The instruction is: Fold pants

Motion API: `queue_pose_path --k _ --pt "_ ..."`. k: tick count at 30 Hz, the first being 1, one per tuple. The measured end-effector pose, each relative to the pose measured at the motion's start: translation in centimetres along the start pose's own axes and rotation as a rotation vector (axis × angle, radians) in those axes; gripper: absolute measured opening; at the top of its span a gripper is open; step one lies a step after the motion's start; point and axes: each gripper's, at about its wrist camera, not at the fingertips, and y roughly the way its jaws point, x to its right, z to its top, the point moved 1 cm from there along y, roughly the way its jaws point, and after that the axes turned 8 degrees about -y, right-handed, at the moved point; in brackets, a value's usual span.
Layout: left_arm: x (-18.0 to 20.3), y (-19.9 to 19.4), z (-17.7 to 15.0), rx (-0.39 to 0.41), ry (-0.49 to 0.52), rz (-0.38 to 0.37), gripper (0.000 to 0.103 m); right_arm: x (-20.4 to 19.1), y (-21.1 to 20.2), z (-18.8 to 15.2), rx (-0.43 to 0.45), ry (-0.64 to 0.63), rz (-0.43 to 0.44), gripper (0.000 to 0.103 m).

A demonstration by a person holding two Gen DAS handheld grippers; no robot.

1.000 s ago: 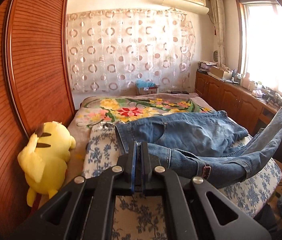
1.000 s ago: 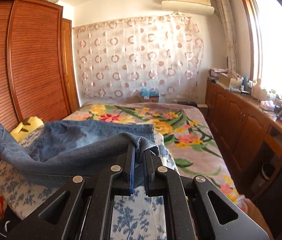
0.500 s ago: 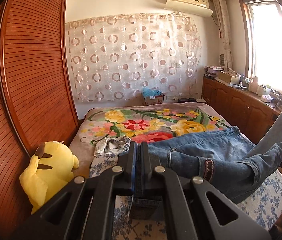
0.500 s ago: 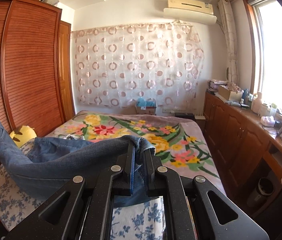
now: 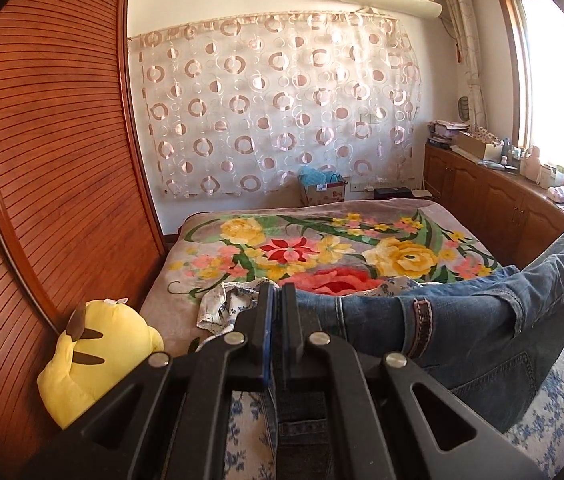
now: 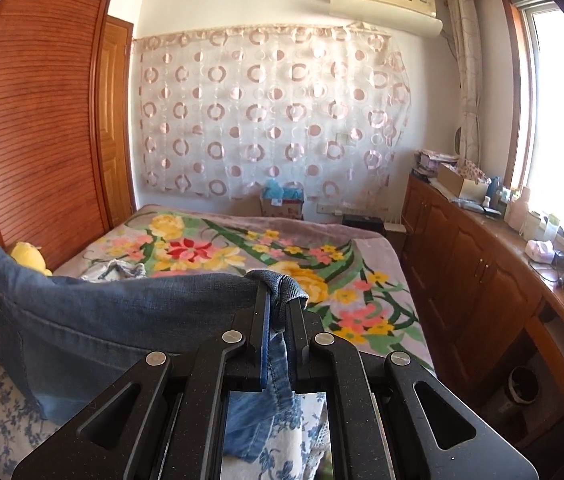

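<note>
Both grippers have risen, lifting the jeans (image 5: 462, 320) clear of the blue-flowered sheet (image 5: 554, 412) — the denim now hangs stretched between them. Left gripper (image 5: 277, 300) pinches the waistband straight ahead of its fingers, cloth trailing rightward; right gripper (image 6: 278, 304) pinches bunched denim, cloth sagging leftward.

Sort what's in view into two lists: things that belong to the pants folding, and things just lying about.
Belongs to the job:
- jeans
- left gripper, shut on the jeans
- right gripper, shut on the jeans
- bed

Just lying about:
- yellow plush toy
- crumpled floral cloth
- cardboard box
- clutter on the cabinet top
</note>
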Motion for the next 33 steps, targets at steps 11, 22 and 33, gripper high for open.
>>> queue_pose_path --k 11,22,33 --pt "0.0 10.8 0.9 -0.087 0.006 0.024 0.000 0.5 11.2 -2.5 -0.169 -0.029 0.023 0.004" --pt "0.1 16.3 -1.8 -0.171 0.012 0.041 0.000 -0.1 17.4 -4.0 -0.237 0.004 0.054 0.004" --pt "-0.3 13.0 -1.3 -0.152 -0.040 -0.004 0.010 0.2 15.6 -3.5 -0.194 0.038 0.057 0.017"
